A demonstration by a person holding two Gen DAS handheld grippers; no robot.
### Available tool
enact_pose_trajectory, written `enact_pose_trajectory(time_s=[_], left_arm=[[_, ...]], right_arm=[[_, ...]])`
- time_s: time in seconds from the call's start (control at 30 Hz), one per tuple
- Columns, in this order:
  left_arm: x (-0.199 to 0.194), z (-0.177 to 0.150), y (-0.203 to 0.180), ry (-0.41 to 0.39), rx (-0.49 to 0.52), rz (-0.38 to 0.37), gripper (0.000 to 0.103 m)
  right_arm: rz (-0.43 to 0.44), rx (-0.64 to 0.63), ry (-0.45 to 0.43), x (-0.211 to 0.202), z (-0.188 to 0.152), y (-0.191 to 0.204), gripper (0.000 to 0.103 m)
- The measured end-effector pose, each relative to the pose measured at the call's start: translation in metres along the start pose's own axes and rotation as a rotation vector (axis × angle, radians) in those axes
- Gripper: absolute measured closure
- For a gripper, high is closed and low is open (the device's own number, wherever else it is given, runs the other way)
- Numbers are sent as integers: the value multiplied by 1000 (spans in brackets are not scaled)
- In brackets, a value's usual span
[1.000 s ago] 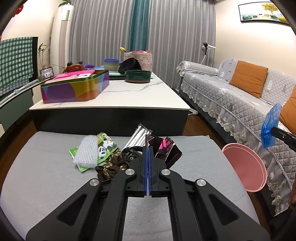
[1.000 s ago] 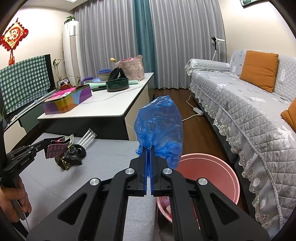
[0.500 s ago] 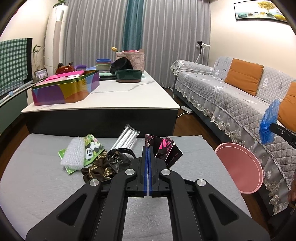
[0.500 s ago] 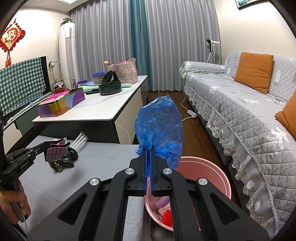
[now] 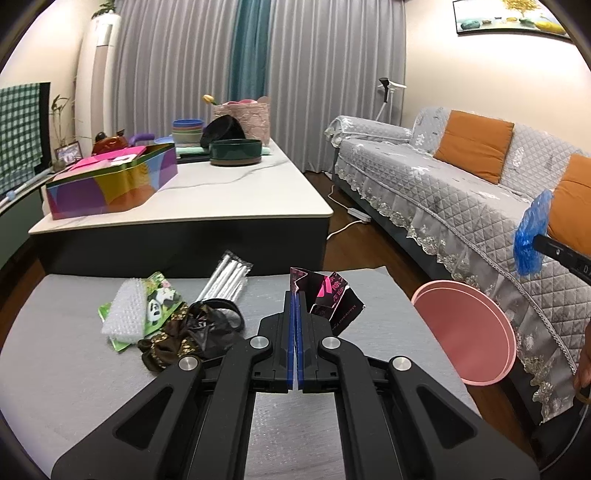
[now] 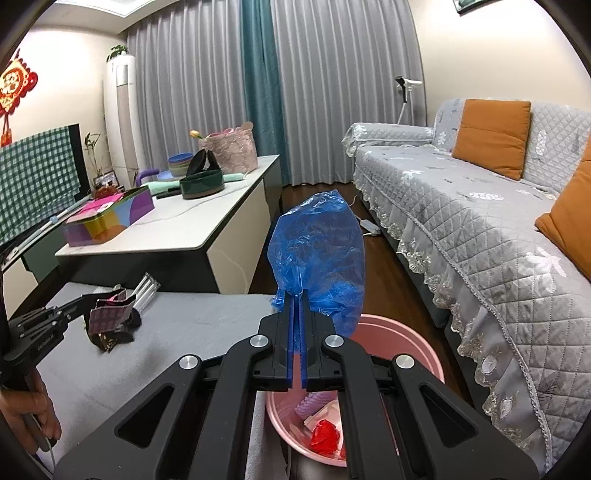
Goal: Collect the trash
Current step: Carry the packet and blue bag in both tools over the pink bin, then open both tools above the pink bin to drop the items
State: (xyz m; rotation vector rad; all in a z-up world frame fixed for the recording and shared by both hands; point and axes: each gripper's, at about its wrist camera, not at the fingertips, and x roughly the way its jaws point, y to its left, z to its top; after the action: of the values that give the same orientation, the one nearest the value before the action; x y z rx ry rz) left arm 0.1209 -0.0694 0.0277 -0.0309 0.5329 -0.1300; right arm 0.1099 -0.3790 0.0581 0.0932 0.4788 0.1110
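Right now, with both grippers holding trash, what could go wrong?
The blue plastic bag in the right gripper is floppy and hangs partly past the pink bin rim, so it might drift onto the floor when released. The left gripper pinches only an edge of the pink-and-black wrapper, which may slip out on the way over.

Background furnishings. A white-topped bench (image 5: 207, 199) carries a multicoloured tin (image 5: 110, 184), a dark green bowl (image 5: 235, 152), stacked bowls (image 5: 187, 128) and a pink basket (image 5: 242, 112). Grey curtains (image 5: 314, 74) with a teal panel (image 5: 249, 48) hang behind it. At right, a quilted grey sofa (image 5: 443, 184) bears orange cushions (image 5: 473, 144); a framed picture (image 5: 511, 16) hangs above.
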Motion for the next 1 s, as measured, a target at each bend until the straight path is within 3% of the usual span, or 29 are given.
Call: enact_pose_trajectory(time_s=[0.47, 1.0], left_arm=[[14, 19, -34, 3, -4, -59, 102], [53, 39, -111, 19, 34, -193, 102]], right_arm=[[-59, 26, 2, 5, 5, -29, 100], [-136, 60, 70, 27, -7, -73, 100]])
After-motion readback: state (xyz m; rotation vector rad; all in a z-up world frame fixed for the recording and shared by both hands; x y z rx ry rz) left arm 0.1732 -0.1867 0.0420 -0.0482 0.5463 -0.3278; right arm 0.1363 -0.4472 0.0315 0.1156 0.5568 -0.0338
